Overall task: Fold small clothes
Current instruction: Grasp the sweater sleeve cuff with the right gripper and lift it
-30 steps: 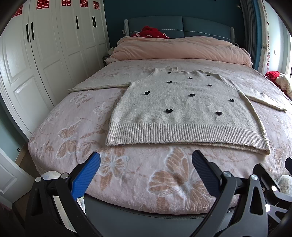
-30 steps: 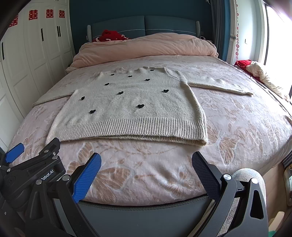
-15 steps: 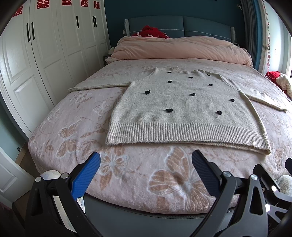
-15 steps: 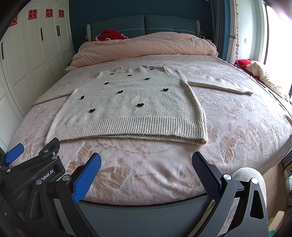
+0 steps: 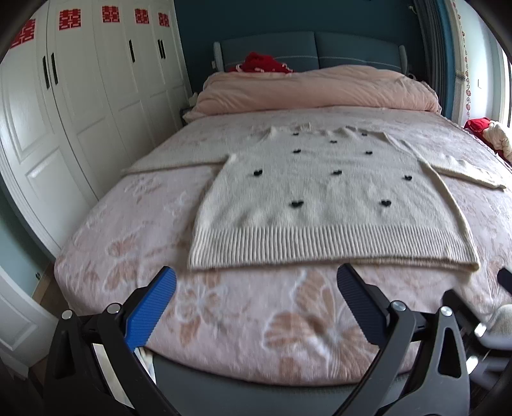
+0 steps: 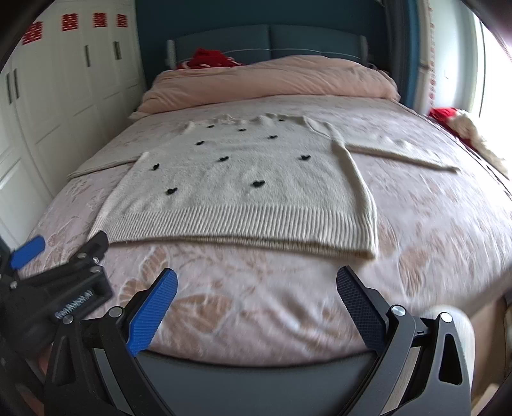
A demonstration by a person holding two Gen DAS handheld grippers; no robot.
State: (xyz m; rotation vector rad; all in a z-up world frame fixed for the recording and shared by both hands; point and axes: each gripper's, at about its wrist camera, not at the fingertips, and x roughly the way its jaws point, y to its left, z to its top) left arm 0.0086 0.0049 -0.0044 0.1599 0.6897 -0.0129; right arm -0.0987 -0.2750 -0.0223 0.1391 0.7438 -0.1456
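White wardrobe (image 5: 73,105) w/ red stickers, teal wall (image 5: 288,16), padded headboard (image 5: 307,48), bright window (image 6: 489,70) at right.

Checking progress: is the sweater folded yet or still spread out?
Spread out. The sweater lies flat on the bed, both sleeves stretched sideways, hem unfolded.

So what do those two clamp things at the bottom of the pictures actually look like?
Each is a black frame with silver bolts, forking into two fingers tipped with ribbed blue pads. The left gripper and right gripper look alike. In the right wrist view, the left gripper's black body also shows at the side, with white lettering too blurred to read. No cables or sleeves are visible.
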